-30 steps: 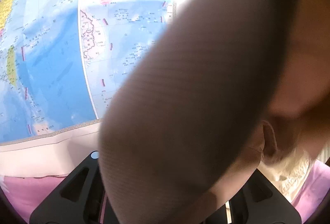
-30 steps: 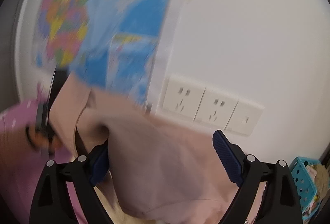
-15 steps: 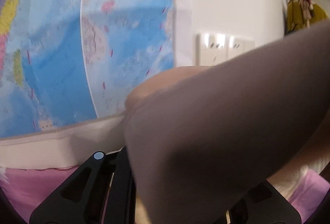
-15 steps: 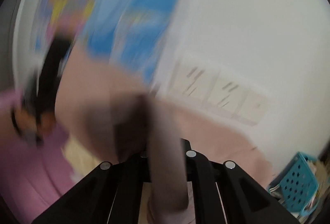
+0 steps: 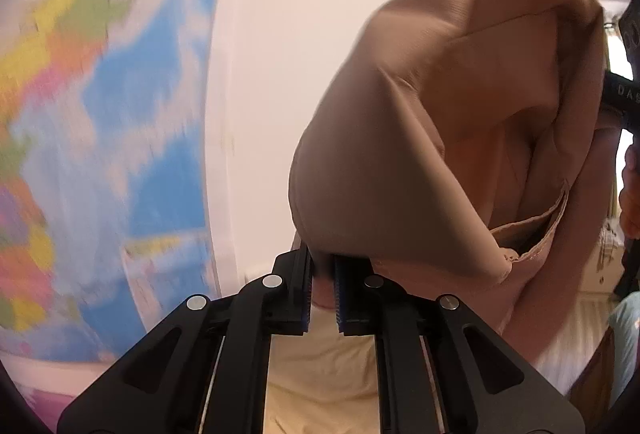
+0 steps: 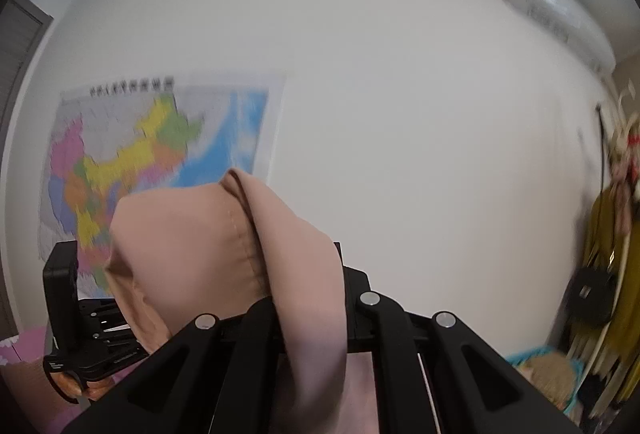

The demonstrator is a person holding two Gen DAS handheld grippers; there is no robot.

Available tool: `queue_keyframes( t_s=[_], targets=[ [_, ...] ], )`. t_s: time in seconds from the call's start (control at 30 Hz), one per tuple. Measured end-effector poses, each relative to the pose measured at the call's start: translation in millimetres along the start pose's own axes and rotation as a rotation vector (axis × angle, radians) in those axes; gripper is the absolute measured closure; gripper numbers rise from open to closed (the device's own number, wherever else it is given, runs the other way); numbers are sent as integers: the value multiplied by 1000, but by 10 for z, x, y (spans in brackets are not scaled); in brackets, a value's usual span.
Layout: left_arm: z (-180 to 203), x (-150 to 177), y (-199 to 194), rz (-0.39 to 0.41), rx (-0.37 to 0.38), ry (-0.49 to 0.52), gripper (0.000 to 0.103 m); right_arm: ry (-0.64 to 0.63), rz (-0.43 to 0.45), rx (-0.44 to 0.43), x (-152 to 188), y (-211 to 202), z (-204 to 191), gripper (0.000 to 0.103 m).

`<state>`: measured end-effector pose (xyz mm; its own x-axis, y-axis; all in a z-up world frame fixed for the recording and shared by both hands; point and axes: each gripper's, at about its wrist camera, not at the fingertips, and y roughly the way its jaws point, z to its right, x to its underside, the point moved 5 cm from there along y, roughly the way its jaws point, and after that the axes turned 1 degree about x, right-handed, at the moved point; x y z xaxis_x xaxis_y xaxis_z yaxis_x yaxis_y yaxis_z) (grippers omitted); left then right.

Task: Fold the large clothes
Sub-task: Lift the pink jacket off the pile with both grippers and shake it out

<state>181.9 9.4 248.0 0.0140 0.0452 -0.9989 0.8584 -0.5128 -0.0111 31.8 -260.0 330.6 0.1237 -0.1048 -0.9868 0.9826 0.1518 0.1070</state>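
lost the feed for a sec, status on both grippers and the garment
Left gripper has just been closing, pinched on the tan garment. Right gripper shut on the same cloth, lifted before the wall map. Nothing in the way.

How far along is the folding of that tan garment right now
Done: both grippers have hold of it. The left gripper and the right gripper are each shut on the tan garment, which hangs bunched in the air in front of the wall map. Left: no neat fold shows yet, so the folding remains.
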Motion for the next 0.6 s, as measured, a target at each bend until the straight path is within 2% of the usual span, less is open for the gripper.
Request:
queue_keyframes(
  t_s=[0.17, 0.3, 0.43, 0.47, 0.5, 0.6],
  targets=[
    [246, -599, -706, 120, -29, 11, 94, 31, 99, -53, -517, -601, 12, 98],
    [426, -901, -1489, 185, -70, 48, 94, 85, 146, -170, -696, -1005, -79, 98],
    [594, -944, -2302, 170, -165, 91, 94, 144, 152, -318, -654, -1239, -246, 98],
    [632, -966, -2298, 160, -180, 97, 94, 152, 156, -349, -643, -1240, -302, 98],
    [621, -989, -2464, 154, -205, 106, 94, 169, 156, -406, -593, -1250, -379, 98],
    [568, -988, -2832, 132, -300, 152, 93, 223, 120, -491, -395, -1063, -522, 98]
  ],
)
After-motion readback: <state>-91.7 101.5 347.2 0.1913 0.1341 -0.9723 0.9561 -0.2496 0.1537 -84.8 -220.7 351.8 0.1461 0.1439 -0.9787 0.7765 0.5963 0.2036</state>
